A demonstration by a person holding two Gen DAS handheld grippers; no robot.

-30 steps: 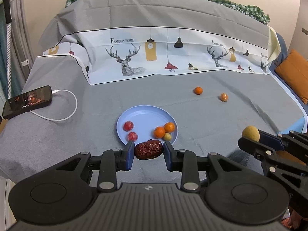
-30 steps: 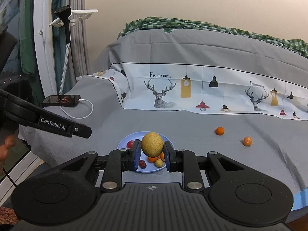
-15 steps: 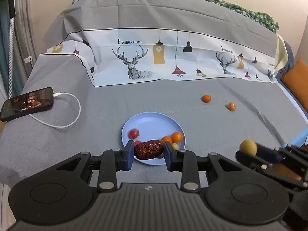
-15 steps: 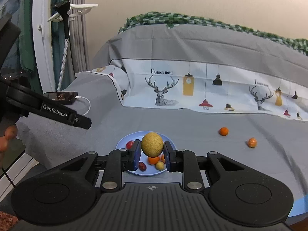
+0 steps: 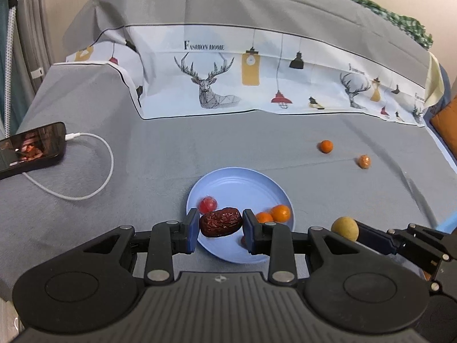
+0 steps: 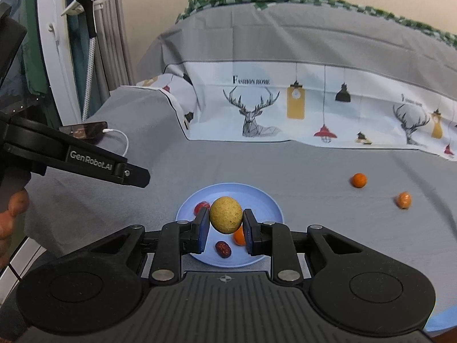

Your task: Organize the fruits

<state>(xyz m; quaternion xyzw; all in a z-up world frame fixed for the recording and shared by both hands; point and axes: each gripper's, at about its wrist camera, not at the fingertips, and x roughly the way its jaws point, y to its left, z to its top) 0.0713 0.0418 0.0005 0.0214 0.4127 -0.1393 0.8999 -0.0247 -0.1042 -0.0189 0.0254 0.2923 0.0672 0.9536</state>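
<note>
My left gripper [image 5: 220, 230] is shut on a wrinkled red date [image 5: 220, 223], held over the near part of a blue plate [image 5: 237, 180]. On that plate lie a red fruit [image 5: 207, 204] and two small oranges [image 5: 273, 214]. My right gripper [image 6: 225, 227] is shut on a round yellow-brown fruit [image 6: 225, 214] above the same plate [image 6: 265, 203], where another date [image 6: 222, 248] and an orange [image 6: 239, 236] show. From the left wrist view the yellow fruit [image 5: 345, 228] hangs just right of the plate. Two loose oranges [image 5: 326, 146] [image 5: 364, 161] lie on the grey sheet beyond.
A phone [image 5: 30, 148] on a white charging cable [image 5: 94, 171] lies at the left of the bed. A deer-print cloth [image 5: 257, 85] drapes over the raised back. An orange cushion [image 5: 445, 131] sits at the far right. A person's hand [image 6: 11, 217] shows at the left edge.
Both grippers have moved forward and down toward the blue plate, each still holding its fruit. The plate now sits directly under both sets of fingers.
</note>
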